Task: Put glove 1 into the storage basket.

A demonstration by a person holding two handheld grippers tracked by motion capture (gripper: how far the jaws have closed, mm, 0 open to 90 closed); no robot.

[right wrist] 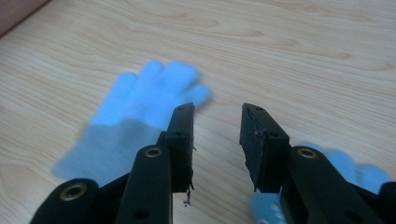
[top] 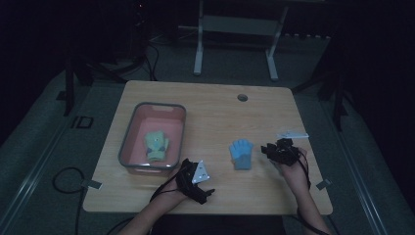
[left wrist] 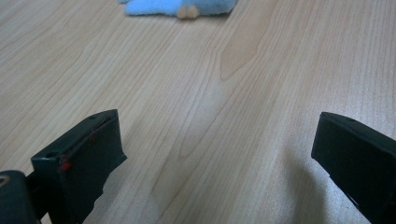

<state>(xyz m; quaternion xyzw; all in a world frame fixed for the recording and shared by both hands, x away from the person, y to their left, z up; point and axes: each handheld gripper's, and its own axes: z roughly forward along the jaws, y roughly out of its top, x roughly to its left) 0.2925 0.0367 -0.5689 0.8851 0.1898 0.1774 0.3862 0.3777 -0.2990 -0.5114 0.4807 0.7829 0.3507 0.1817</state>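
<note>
A blue glove (top: pixel 241 152) lies flat on the wooden table (top: pixel 215 117), fingers pointing to the far side. My right gripper (top: pixel 270 149) is just to its right, a little above the table. In the right gripper view its jaws (right wrist: pixel 218 112) stand apart with only bare wood between them, and the blue glove (right wrist: pixel 140 107) lies beyond the left jaw. A blurred blue patch (right wrist: pixel 348 169) shows under the right jaw; I cannot tell what it is. My left gripper (top: pixel 199 179) rests near the front edge, jaws (left wrist: pixel 215 140) wide open over bare wood, the blue glove (left wrist: pixel 177 6) far ahead.
A grey-rimmed pink bin (top: pixel 159 105) stands at the left of the table with a green glove (top: pixel 157 146) lying inside. A small round hole (top: pixel 242 97) is near the far edge. A pale flat piece (top: pixel 292 133) lies behind the right gripper. The room around is dark.
</note>
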